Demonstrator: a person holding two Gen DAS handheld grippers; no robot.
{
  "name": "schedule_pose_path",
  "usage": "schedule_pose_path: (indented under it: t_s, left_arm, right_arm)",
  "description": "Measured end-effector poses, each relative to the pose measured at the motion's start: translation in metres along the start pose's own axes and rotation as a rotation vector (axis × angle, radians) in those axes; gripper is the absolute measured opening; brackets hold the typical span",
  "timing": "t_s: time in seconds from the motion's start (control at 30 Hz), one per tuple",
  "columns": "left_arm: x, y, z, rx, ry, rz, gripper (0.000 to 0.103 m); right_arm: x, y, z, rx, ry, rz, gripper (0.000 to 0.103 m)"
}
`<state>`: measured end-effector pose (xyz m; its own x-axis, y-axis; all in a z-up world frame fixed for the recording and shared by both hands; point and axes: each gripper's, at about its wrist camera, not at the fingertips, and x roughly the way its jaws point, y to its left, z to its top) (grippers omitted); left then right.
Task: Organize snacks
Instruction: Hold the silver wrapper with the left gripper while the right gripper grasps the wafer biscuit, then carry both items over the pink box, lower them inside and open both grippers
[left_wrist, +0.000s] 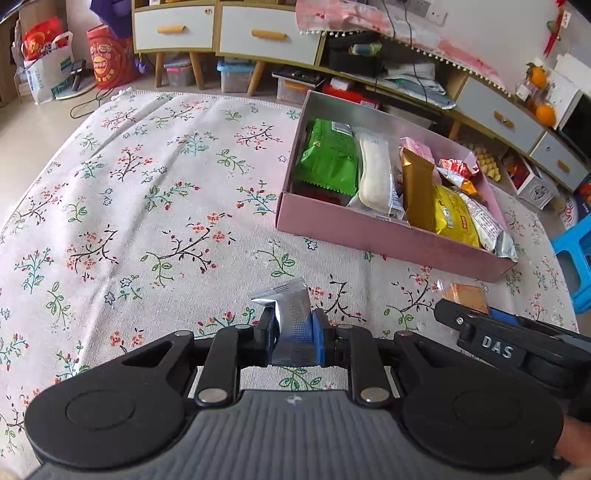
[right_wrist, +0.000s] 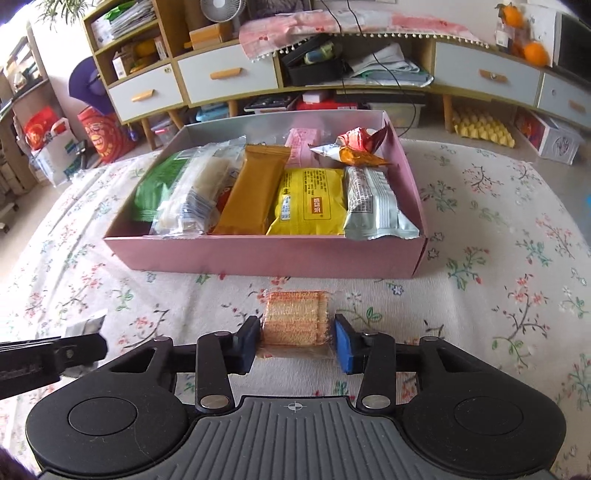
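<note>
Before the pink box (right_wrist: 266, 254) — both tongs, left (left_wrist: 293, 332) and right (right_wrist: 297, 341), seemingly pinch packets.

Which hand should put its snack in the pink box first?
Probably right. The right gripper holds the wafer pack straight facing the pink box; the left gripper's silver packet sits off to the side.

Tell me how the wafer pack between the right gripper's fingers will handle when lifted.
The wafer pack looks light and fairly stiff, so it should lift flat. Its clear wrapper may be slippery, and the wafers would likely crack if the right gripper squeezes hard.
</note>
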<state>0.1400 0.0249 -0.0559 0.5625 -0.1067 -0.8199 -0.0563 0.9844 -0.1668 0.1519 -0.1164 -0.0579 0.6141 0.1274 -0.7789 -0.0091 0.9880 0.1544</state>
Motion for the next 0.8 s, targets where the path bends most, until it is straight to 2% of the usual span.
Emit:
schedule_pose_path:
  t_s: [0.43,0.8]
  left_arm:
    - [-0.007,0.001,-0.001,0.018,-0.016,-0.005,0.019]
    - [-0.016,-0.004,-0.001,0.029,-0.022,-0.057,0.019]
  right_arm:
    - [-0.04,-0.002,-0.002,0.048,0.026,0.07,0.041]
    - [-0.073,-0.006,0.001,0.053,-0.005,0.141,0.041]
